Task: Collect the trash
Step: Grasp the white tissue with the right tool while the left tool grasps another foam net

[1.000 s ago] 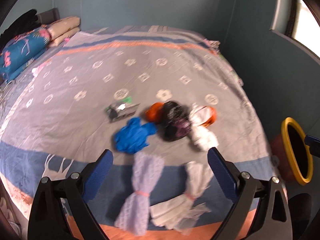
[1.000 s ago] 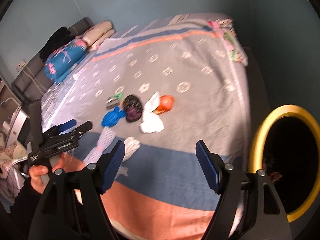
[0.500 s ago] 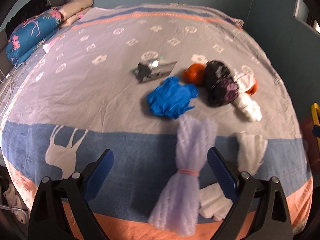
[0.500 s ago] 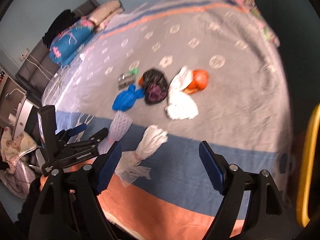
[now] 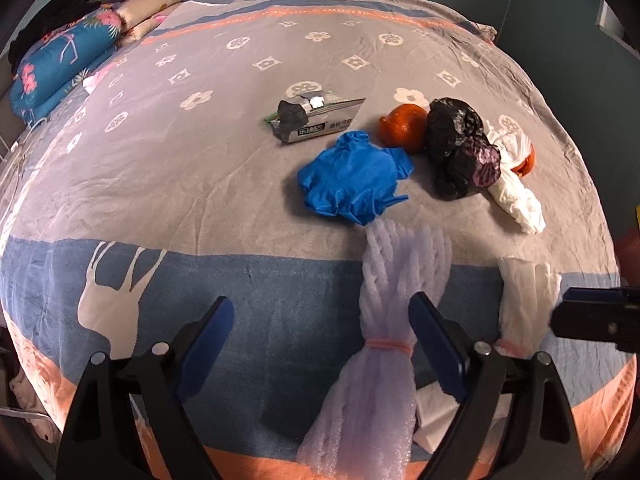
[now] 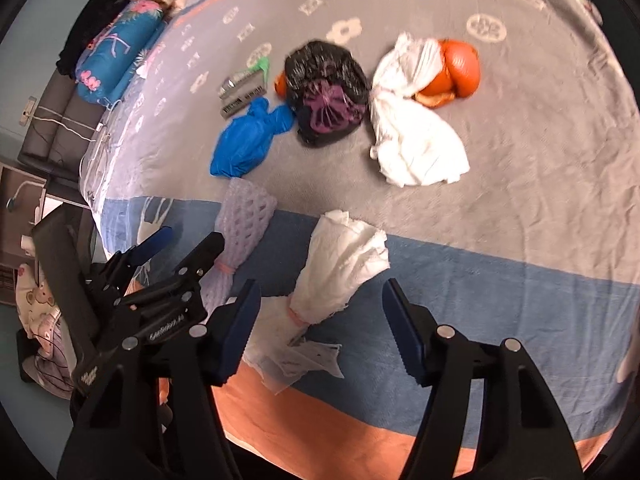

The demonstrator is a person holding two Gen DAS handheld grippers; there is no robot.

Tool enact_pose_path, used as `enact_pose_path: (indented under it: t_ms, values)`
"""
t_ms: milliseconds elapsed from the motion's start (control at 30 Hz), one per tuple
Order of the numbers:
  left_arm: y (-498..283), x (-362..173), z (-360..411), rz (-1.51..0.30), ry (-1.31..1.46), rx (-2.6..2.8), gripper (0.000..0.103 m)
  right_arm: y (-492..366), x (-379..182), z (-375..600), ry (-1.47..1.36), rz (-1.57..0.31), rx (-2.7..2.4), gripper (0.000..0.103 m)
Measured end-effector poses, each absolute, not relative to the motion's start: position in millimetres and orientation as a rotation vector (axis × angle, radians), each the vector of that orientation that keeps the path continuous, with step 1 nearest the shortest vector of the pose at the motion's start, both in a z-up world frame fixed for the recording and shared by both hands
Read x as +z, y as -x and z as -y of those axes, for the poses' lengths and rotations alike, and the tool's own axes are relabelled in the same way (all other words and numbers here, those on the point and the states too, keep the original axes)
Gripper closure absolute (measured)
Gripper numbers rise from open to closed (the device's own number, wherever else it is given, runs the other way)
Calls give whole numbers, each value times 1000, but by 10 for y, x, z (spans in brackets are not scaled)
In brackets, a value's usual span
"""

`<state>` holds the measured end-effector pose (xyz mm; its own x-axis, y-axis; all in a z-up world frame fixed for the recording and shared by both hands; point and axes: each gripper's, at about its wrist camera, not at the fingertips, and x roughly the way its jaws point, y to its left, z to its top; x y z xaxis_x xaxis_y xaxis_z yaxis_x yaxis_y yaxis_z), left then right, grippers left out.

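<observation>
Left gripper (image 5: 322, 330) is hovering with jaws spread wide, gripping nothing, over the patterned grey, blue and orange bedspread (image 5: 168, 184). The lavender foam-net bundle tied with a pink band (image 5: 394, 280) is lying just right of its centre. Farther back, a silver foil packet (image 5: 320, 122) is showing print too small to read. Right gripper (image 6: 322, 330) is hanging released above the white tied tissue bundle (image 6: 342, 266).

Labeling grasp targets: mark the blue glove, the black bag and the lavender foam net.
blue glove (image 5: 352, 178): left wrist view, middle of the crumpled palm.
black bag (image 6: 326, 90): right wrist view, center of the bag, by the purple patch.
lavender foam net (image 5: 404, 264): left wrist view, flared upper half above the pink band.
</observation>
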<state>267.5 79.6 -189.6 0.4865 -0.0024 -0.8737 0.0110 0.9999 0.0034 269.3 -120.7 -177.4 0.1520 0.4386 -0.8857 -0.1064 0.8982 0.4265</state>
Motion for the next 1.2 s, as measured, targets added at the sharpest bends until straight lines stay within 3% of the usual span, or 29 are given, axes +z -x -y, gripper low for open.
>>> enact_pose_path:
  t_ms: [133, 233, 300, 400, 500, 700, 1200]
  values:
    - [-2654, -1901, -762, -1062, -30, -6, 25, -2763, -1920, 1151, -293, -1413, 370, 46]
    - [-2650, -1898, -731, -1062, -32, -26, 37, -2815, -2004, 1100, -300, -1432, 367, 50]
    - [-2643, -1892, -701, -1055, -45, -41, 58, -2833, -2048, 1069, -300, -1441, 361, 56]
    - [-2647, -1895, -693, -1055, -40, -55, 81, -2852, -2101, 1045, -309, -1440, 345, 66]
    - [-2657, -1912, -689, -1059, -43, -56, 98, -2876, -2130, 1067, -325, -1441, 335, 78]
    - [-2652, -1914, -694, -1052, -49, -43, 102, -2874, -2150, 1104, -326, -1438, 344, 91]
    - [-2496, -1617, -841, -943, 76, -123, 102, -2712, -1796, 1378, -317, -1344, 399, 93]
